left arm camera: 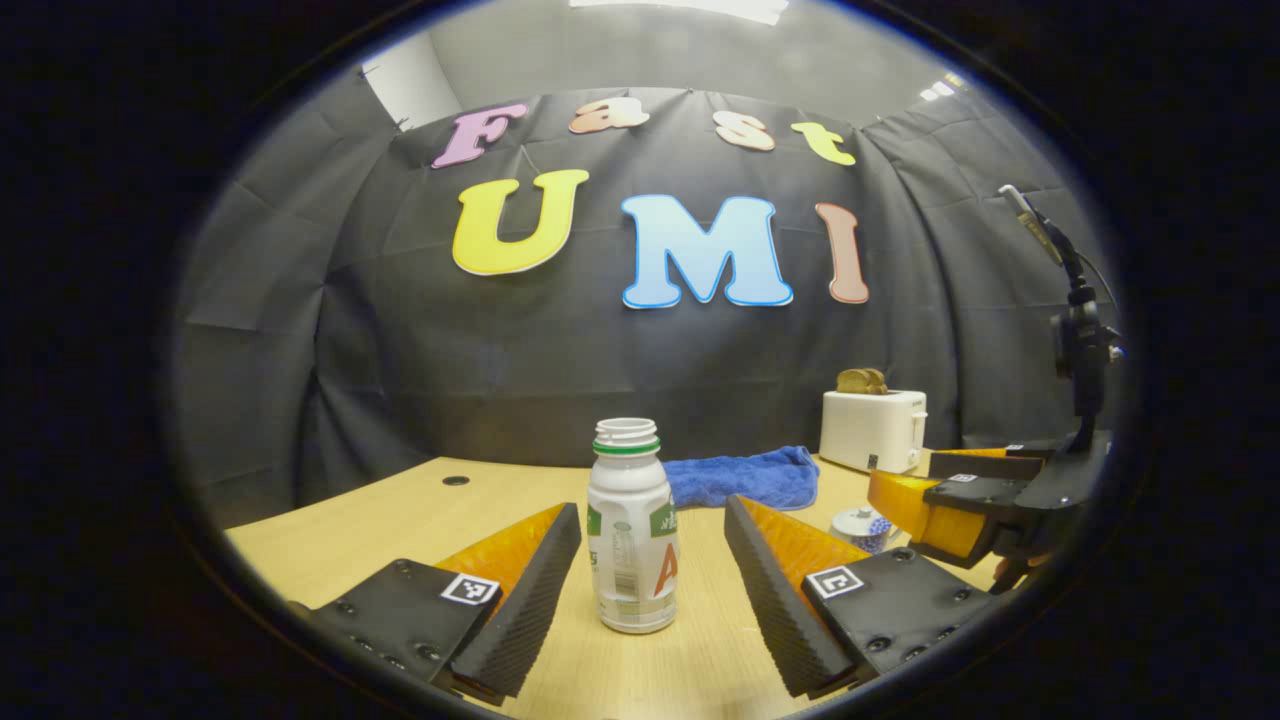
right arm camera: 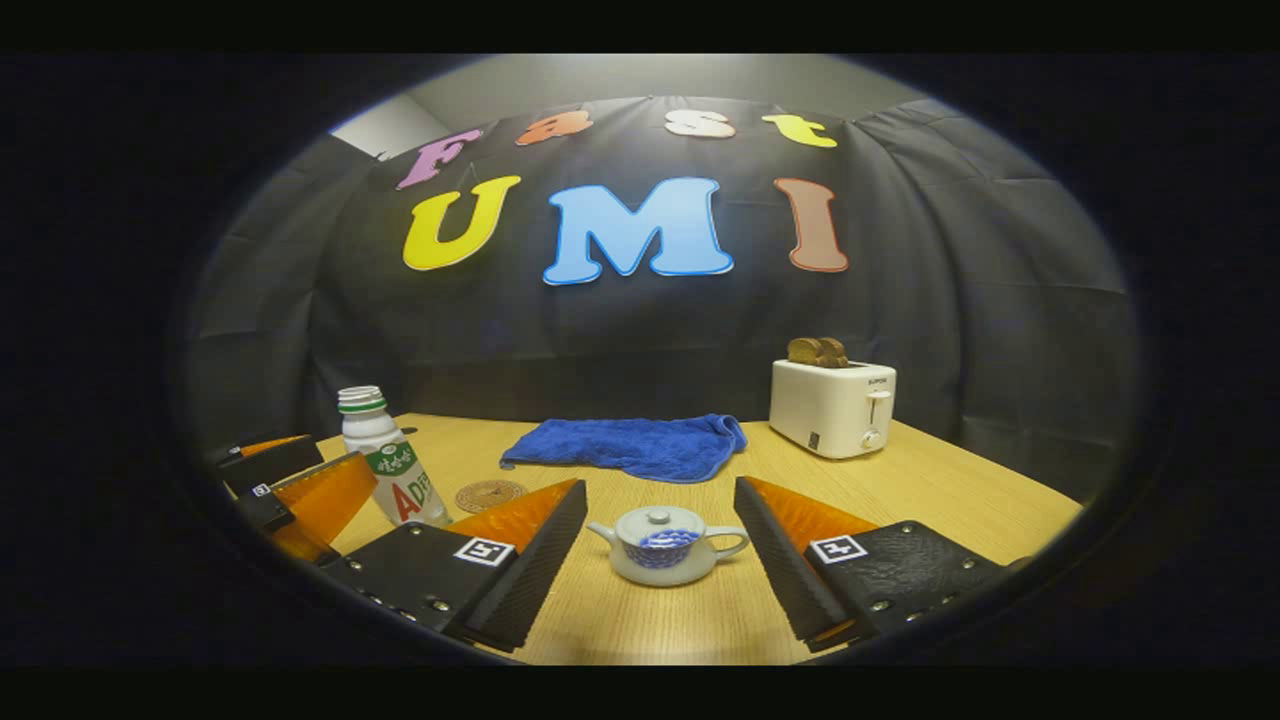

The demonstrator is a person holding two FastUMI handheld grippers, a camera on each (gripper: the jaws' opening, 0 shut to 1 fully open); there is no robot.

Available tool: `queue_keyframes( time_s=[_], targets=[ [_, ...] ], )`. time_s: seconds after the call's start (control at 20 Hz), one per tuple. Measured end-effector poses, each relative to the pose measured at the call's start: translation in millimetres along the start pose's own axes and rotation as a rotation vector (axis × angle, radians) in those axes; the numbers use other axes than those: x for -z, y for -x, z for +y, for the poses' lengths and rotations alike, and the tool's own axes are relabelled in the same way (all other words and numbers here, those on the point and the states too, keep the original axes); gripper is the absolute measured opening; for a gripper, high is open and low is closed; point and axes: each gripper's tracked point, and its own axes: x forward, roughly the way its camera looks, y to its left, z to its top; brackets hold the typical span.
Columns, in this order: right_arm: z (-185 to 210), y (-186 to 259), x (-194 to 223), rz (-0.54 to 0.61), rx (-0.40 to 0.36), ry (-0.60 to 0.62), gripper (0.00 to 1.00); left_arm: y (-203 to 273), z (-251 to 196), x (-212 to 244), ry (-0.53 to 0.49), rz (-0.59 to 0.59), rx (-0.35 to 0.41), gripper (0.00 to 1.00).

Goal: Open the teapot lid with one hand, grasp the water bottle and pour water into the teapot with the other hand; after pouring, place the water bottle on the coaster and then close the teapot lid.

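Observation:
A white water bottle (left arm camera: 631, 528) with a green neck ring and no cap stands upright on the wooden table, between the fingers of my left gripper (left arm camera: 652, 555), which is open and not touching it. In the right gripper view the bottle (right arm camera: 388, 466) stands at the left with the left gripper (right arm camera: 300, 485) beside it. A small white teapot (right arm camera: 666, 544) with a blue pattern sits with its lid on, straight ahead of my open right gripper (right arm camera: 660, 545). A round woven coaster (right arm camera: 490, 494) lies behind the left finger. The teapot (left arm camera: 862, 525) also peeks out beside the right gripper (left arm camera: 960, 500) in the left gripper view.
A blue towel (right arm camera: 632, 446) lies at the back middle of the table (right arm camera: 960, 490). A white toaster (right arm camera: 832, 405) holding bread stands at the back right. A small dark hole (left arm camera: 456, 480) marks the tabletop at the far left.

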Motion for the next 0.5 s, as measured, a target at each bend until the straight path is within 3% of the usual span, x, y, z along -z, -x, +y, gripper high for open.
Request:
queue_keyframes(
  time_s=[0.35,0.45,0.5],
  targets=[
    [1.6,-24.1,10.1,0.05,0.003,0.01,0.91,-5.6,2.8,2.9,-0.003,-0.003,0.001,1.0],
    [1.1,-31.9,17.9,0.083,0.004,0.001,0.87,-5.9,3.3,3.0,0.004,-0.001,0.004,1.0],
    [2.7,-35.3,20.6,0.096,-0.005,-0.006,0.74,-5.9,2.9,2.9,0.009,0.001,0.005,1.0]
  ],
)
